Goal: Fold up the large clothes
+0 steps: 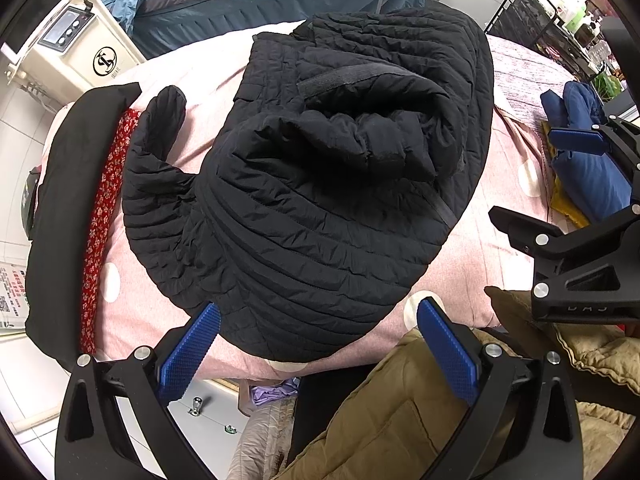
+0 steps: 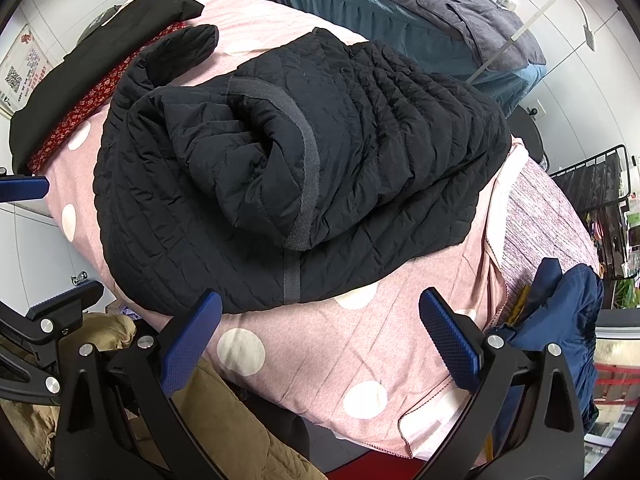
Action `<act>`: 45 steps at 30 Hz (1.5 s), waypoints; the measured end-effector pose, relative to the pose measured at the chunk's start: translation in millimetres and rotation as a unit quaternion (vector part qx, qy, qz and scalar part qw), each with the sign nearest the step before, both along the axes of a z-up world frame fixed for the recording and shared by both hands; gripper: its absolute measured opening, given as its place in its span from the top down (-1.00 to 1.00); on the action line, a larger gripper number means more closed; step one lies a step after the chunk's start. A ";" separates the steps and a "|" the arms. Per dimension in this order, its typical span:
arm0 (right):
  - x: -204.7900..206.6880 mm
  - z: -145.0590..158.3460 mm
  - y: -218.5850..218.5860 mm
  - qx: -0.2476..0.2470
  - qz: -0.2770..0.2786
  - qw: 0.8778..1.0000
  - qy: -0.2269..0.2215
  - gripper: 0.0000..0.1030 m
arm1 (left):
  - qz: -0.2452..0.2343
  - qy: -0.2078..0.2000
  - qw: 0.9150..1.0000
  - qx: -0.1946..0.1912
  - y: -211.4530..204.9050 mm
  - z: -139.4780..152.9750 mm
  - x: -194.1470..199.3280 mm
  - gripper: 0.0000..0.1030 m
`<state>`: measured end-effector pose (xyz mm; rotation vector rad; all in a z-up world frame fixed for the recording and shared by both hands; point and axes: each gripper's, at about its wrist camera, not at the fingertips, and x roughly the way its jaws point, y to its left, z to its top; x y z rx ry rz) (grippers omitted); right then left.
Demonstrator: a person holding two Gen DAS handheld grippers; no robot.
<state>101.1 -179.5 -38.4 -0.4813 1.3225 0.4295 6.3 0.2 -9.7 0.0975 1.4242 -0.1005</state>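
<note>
One black quilted puffer jacket [image 1: 304,184], partly folded, sits mid-bed on the pink polka-dot bedspread [image 2: 360,344], one sleeve [image 1: 156,136] sticking out; looks light, squishy, slick shell, so it'll probably spring open; I'd pinch the hem edge or that sleeve. Left tool [image 1: 318,354] and right tool [image 2: 320,340] both wide apart, holding nothing.
</note>
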 end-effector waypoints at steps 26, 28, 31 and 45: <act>27.9 5.1 -9.2 0.035 -0.021 0.999 -0.015 -0.89 | 0.084 -0.038 0.995 -0.040 57.9 1.0 25.1 -0.88; 44.0 7.8 -14.2 0.054 -0.034 0.998 -0.017 -0.89 | 0.123 -0.039 0.991 -0.038 88.1 -4.3 32.4 -0.88; 78.2 11.4 -15.8 0.087 -0.057 0.995 -0.013 -0.89 | 0.184 -0.026 0.981 -0.051 130.6 -16.8 40.2 -0.88; 237.7 -41.6 170.0 0.090 0.028 0.995 0.038 -0.89 | 0.314 -0.011 0.947 -0.069 267.3 -133.0 109.3 -0.87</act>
